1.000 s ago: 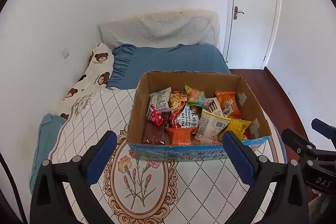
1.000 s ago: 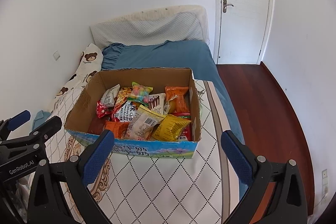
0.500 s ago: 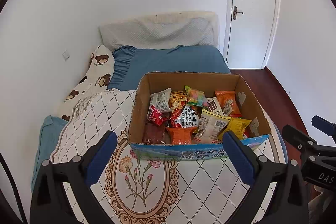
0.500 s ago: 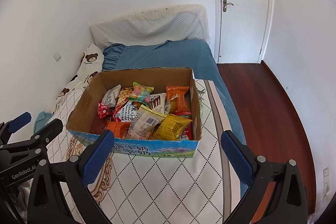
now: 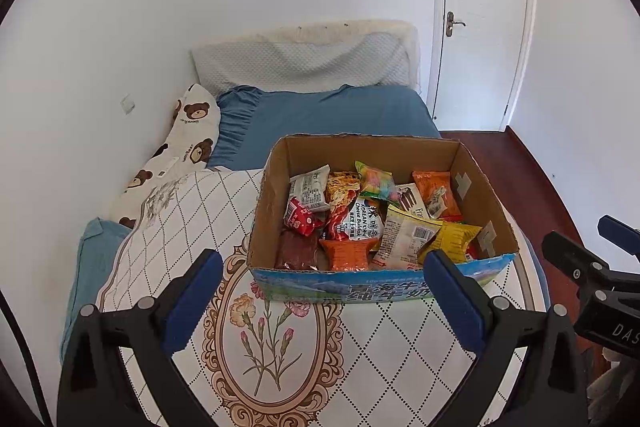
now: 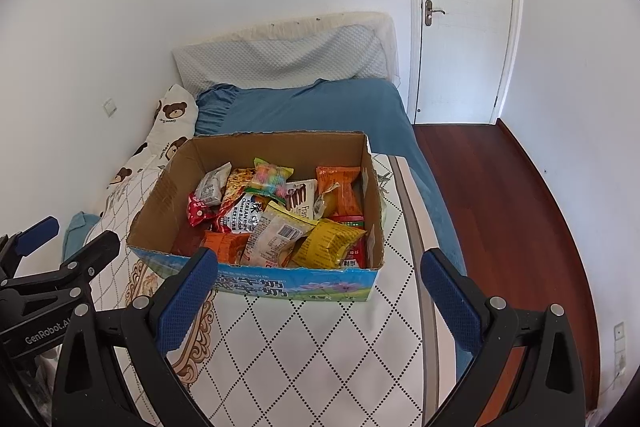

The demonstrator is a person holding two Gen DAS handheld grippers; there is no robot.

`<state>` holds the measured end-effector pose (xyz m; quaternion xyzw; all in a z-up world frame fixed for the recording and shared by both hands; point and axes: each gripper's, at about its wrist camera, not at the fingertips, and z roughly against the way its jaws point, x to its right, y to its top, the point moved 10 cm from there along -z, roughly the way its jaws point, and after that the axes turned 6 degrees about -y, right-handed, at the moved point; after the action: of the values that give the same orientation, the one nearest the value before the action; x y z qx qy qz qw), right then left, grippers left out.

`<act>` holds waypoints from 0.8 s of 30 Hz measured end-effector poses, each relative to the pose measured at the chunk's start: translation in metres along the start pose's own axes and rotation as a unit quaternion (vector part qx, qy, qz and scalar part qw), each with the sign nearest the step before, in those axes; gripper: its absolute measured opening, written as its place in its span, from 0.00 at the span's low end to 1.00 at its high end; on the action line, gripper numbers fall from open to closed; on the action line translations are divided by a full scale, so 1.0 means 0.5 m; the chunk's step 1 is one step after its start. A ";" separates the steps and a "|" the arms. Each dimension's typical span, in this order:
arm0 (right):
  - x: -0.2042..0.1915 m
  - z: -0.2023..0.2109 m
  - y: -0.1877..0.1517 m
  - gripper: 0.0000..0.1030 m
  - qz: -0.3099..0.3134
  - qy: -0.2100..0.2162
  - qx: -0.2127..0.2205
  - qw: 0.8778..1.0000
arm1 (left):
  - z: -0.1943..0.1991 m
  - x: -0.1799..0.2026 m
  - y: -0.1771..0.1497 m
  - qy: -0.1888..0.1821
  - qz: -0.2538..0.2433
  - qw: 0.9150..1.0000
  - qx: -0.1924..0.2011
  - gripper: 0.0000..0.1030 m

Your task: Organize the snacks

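Observation:
A cardboard box [image 5: 272,187] with a blue printed front sits on a quilted bed cover; it also shows in the right wrist view [image 6: 160,199]. It holds several snack packets, among them a yellow one [image 5: 452,241], an orange one [image 5: 434,189] and a red one [image 5: 300,219]. My left gripper [image 5: 324,303] is open and empty, just in front of the box. My right gripper [image 6: 320,303] is open and empty, in front of the box's right half. Each gripper shows at the edge of the other's view.
The white diamond-pattern cover [image 5: 360,355] with a flower oval lies under the box. Behind it are a blue sheet [image 5: 332,115], a bear-print pillow [image 5: 184,139] and a padded headboard. A white door [image 6: 464,19] and red wood floor [image 6: 500,207] are at the right.
Both views have drawn back and up very slightly; the box sits a little lower and farther in frame. Both grippers stay open and empty.

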<state>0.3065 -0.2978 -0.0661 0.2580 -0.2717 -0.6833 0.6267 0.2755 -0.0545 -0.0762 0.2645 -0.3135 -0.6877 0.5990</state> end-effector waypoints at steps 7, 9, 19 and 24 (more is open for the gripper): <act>0.001 0.005 0.005 1.00 0.005 -0.002 0.004 1.000 | 0.003 0.000 -0.001 0.000 -0.002 1.000 0.001 1.00; 0.000 0.006 0.006 1.00 0.005 -0.001 0.005 1.000 | 0.003 0.000 -0.001 0.001 -0.002 1.000 0.001 1.00; 0.000 0.012 0.007 1.00 0.007 -0.001 0.006 1.000 | 0.006 0.000 0.000 0.000 -0.001 1.000 0.002 1.00; 0.001 0.013 0.007 1.00 0.007 0.000 0.007 1.000 | 0.009 0.000 0.000 0.001 -0.001 1.000 0.003 1.00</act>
<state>0.3047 -0.2983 -0.0591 0.2601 -0.2780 -0.6770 0.6298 0.2723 -0.0539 -0.0733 0.2674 -0.3148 -0.6871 0.5977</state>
